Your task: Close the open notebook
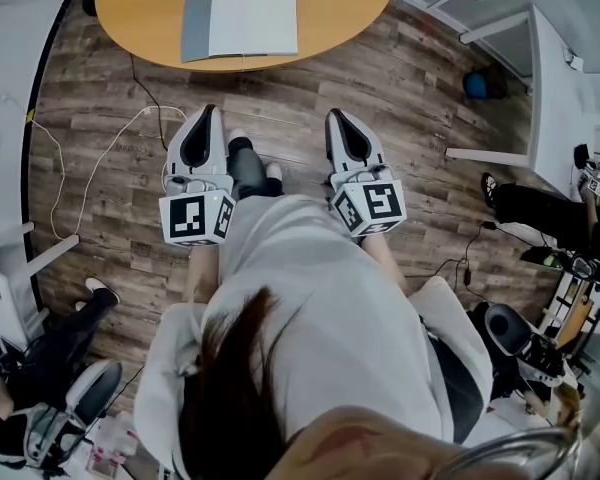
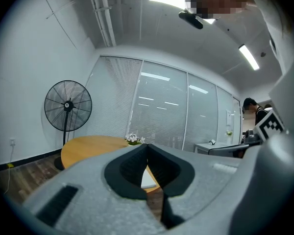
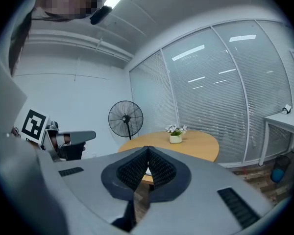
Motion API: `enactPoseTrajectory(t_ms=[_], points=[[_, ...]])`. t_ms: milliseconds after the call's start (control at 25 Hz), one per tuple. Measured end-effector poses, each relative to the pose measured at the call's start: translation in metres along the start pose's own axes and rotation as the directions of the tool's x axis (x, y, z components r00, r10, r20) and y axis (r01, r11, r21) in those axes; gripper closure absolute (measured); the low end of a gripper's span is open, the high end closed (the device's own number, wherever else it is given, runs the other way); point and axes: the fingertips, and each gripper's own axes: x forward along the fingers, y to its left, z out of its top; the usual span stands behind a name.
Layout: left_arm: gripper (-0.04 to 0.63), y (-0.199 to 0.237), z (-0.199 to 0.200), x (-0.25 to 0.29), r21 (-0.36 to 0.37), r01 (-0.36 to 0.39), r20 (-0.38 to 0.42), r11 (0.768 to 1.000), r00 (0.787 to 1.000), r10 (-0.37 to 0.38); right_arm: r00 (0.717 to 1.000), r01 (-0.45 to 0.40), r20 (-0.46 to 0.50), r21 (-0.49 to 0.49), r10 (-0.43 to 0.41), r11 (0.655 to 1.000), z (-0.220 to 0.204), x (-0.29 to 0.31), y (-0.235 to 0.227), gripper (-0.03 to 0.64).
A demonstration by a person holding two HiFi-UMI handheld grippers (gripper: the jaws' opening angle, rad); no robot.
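Note:
The notebook (image 1: 242,25) lies on the round wooden table (image 1: 140,8) at the top of the head view, a grey strip at its left and a white page facing up. Both grippers hang over the wood floor, short of the table's near edge. My left gripper (image 1: 208,110) is shut with nothing in it, and so is my right gripper (image 1: 336,114). In the left gripper view the jaws of the left gripper (image 2: 147,145) meet at the tips, and a white sliver of the notebook (image 2: 150,179) shows below them. The right gripper (image 3: 148,148) points at the table (image 3: 196,143).
A small flower pot (image 3: 175,137) stands on the table's far side. A standing fan (image 2: 67,107) is beyond the table. White cables (image 1: 90,168) trail on the floor at the left. Seated people (image 1: 50,358) (image 1: 540,213) are at both sides, and a white desk (image 1: 570,98) at the right.

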Motion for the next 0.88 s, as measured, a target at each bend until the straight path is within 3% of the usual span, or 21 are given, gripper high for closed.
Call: enactPoseTrajectory(t_ms=[320,640,880], points=[[0.584,0.027,-0.003,0.044,-0.012,0.019,-0.026,1.0,0.999,-0.019,0.999,-0.032,0.013,0.022,0.032,0.999,0.009,0.045,-0.005,0.614],[0.584,0.087,0.008,0.113,0.009,0.065,-0.051,0.998,0.997,-0.065,1.0,-0.006,0.006,0.018,0.006,1.0,0.033,0.134,-0.009,0.614],[0.584,0.13,0.017,0.167,0.024,0.106,-0.078,0.994,0.992,-0.104,0.997,0.066,0.024,0.043,-0.067,0.997,0.052,0.196,-0.023,0.614]])
